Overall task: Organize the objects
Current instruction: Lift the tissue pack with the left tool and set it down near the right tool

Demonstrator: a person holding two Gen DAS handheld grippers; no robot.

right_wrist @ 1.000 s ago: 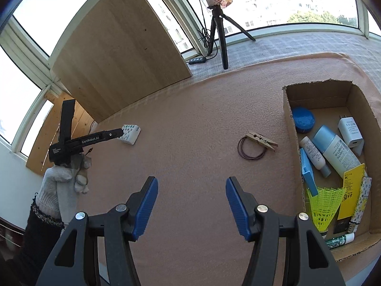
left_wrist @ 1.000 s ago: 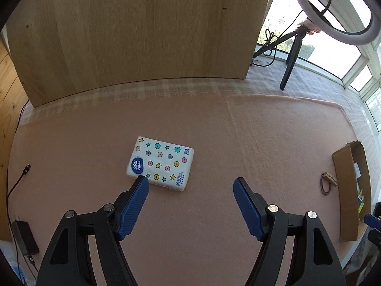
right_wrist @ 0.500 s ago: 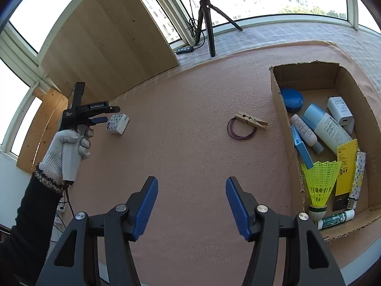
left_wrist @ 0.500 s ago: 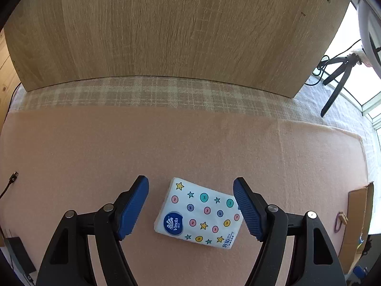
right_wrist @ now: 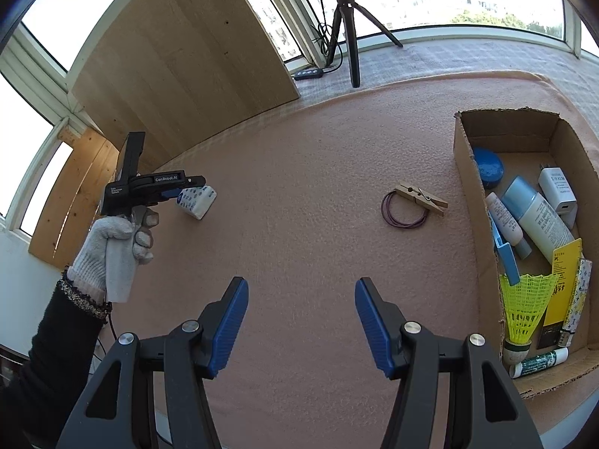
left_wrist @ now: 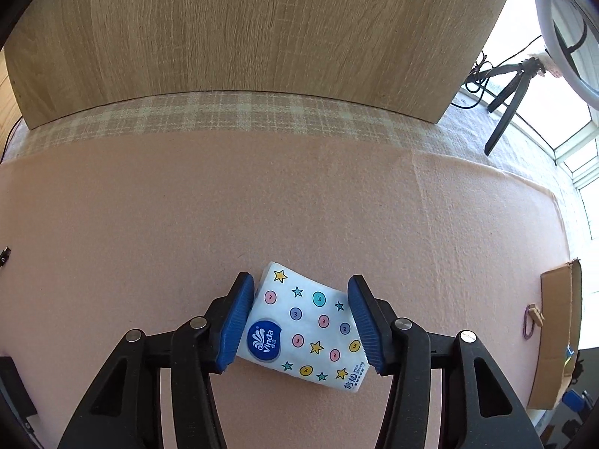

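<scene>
My left gripper (left_wrist: pixel 301 321) is closing on the star-printed white tissue pack (left_wrist: pixel 310 333) at six o'clock; right gripper (right_wrist: pixel 301 321) gapes empty. Cardboard box (right_wrist: pixel 464 172) already part-filled; wooden clothespin (right_wrist: pixel 423 199) and purple rubber band (right_wrist: pixel 402 212) remain.

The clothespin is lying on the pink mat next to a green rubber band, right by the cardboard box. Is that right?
Not quite. The rubber band is purple, not green. The right wrist view shows it as a thin dark purple loop beside the wooden clothespin on the pink mat, near the cardboard box.
</scene>
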